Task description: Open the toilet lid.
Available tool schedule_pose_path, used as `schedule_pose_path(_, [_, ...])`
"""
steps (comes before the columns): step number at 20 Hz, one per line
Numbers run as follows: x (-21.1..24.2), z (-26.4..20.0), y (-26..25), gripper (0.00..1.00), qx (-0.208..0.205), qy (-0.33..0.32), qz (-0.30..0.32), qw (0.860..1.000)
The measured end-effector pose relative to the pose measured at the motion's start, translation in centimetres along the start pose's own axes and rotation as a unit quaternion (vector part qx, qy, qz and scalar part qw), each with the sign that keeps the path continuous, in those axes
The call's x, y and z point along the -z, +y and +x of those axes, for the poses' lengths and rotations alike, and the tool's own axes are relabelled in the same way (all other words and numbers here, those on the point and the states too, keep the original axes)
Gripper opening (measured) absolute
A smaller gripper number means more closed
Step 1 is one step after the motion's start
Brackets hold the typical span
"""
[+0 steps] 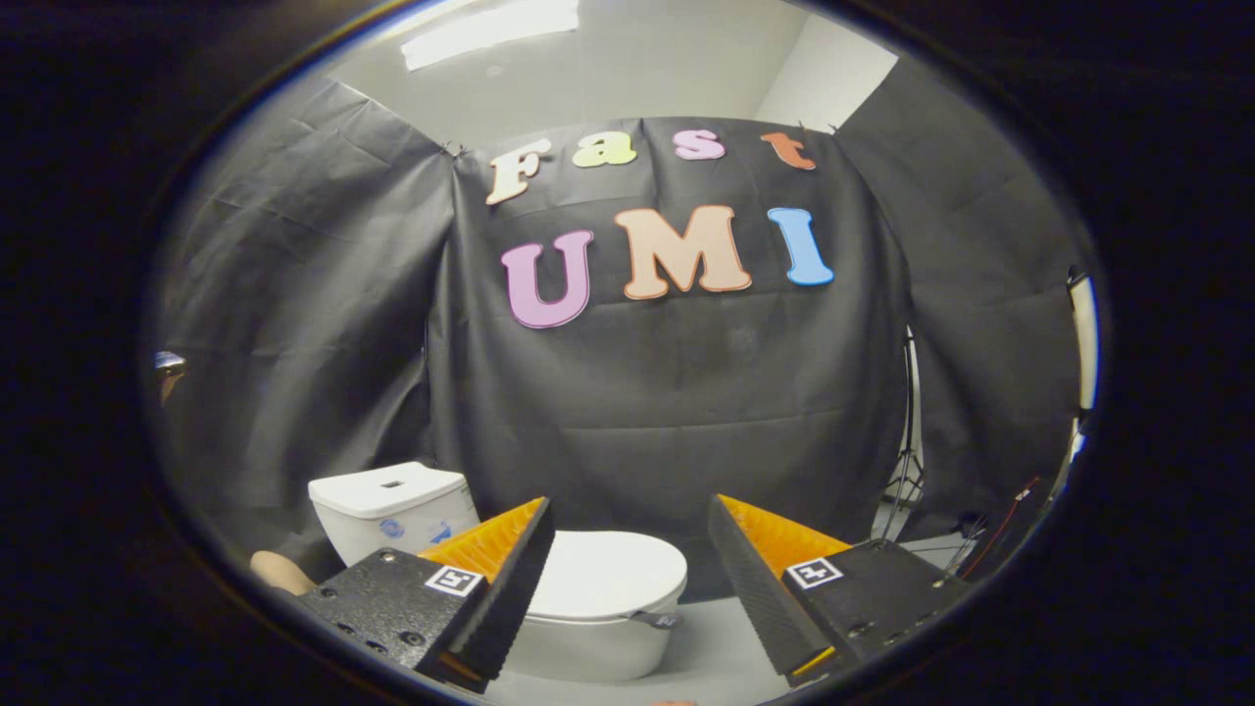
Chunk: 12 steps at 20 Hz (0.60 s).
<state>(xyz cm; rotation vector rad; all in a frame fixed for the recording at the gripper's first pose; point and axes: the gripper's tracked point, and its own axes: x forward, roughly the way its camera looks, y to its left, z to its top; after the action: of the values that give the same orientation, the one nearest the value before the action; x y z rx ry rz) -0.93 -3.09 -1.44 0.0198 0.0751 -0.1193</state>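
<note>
Spread wide and empty, the hand-held gripper (627,579) hangs well short of the toilet lid (610,574) — shut flat on the bowl beyond its fingers, tab (655,619) facing forward for a grip.

We look forward along the spread fingers of the hand-held gripper (630,518), from above and some way off the closed toilet (588,598), facing the booth's cloth wall (677,392).
</note>
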Motion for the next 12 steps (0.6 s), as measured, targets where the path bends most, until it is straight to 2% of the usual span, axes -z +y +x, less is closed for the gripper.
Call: schedule_pose_path(12, [0.7, -0.32, -0.32, 0.97, 0.0, 0.031, -0.004, 1.0])
